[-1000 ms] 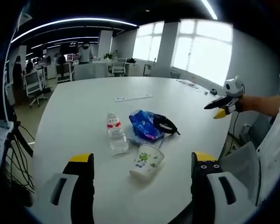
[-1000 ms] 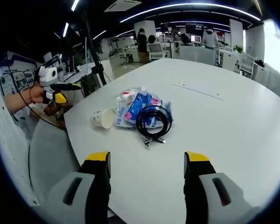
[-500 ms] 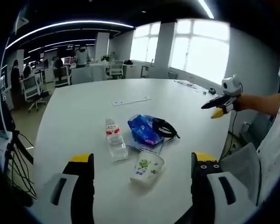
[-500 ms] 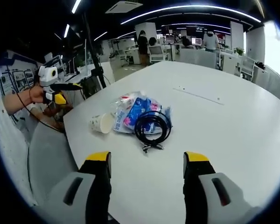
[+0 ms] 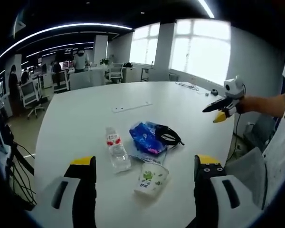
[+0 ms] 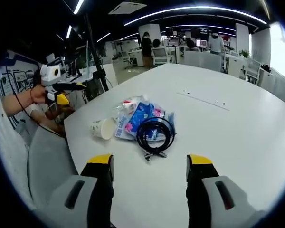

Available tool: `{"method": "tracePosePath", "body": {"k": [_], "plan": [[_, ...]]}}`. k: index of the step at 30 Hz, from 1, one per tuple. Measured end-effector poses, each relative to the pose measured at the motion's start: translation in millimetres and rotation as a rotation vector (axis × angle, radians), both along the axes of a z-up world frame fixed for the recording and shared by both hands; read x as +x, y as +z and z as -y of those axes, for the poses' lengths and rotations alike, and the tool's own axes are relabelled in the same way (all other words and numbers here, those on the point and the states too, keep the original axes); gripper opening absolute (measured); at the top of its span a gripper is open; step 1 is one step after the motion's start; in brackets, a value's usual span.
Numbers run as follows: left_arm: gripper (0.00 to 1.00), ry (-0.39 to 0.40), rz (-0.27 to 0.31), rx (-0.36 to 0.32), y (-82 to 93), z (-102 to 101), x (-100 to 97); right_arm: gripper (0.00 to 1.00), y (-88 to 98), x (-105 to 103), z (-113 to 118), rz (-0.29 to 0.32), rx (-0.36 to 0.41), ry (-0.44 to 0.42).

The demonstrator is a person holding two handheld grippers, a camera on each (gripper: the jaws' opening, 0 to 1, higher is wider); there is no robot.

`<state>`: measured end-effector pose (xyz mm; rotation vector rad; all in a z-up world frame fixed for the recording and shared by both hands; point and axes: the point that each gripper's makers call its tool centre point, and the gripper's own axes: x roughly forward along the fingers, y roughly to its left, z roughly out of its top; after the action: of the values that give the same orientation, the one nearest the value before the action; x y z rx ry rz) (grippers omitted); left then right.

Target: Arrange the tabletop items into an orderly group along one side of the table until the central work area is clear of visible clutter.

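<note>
Near the surface's [image 5: 76, 118] edge closest to the person, the paper cup [image 5: 151, 178] lies tipped between the two empty, open tools, left tool [image 5: 141, 167] nearest it, with bottle [image 5: 117, 150], blue packet [image 5: 145, 138] and cable coil [image 6: 155, 134] clustered just beyond, right tool [image 6: 149, 167] facing the coil.

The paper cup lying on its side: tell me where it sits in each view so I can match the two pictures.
Left gripper view: the paper cup lies low in the middle, between the tool's jaws, nearest the camera, open end toward the lower left.
Right gripper view: the paper cup lies left of middle, at the left end of the pile, open end facing the camera.
Shared landmark: the blue packet beside the coiled black cable.
</note>
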<state>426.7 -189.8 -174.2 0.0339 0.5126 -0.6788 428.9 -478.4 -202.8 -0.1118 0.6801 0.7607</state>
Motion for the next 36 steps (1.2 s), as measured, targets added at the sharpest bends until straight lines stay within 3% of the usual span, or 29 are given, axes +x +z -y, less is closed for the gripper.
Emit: {"method": "tracePosePath", "body": {"k": [36], "plan": [[0.85,-0.041,0.021,-0.032,6.2,33.4,40.6,0.58,-5.5,34.1,-9.7,-0.003,0.004,0.001]]}}
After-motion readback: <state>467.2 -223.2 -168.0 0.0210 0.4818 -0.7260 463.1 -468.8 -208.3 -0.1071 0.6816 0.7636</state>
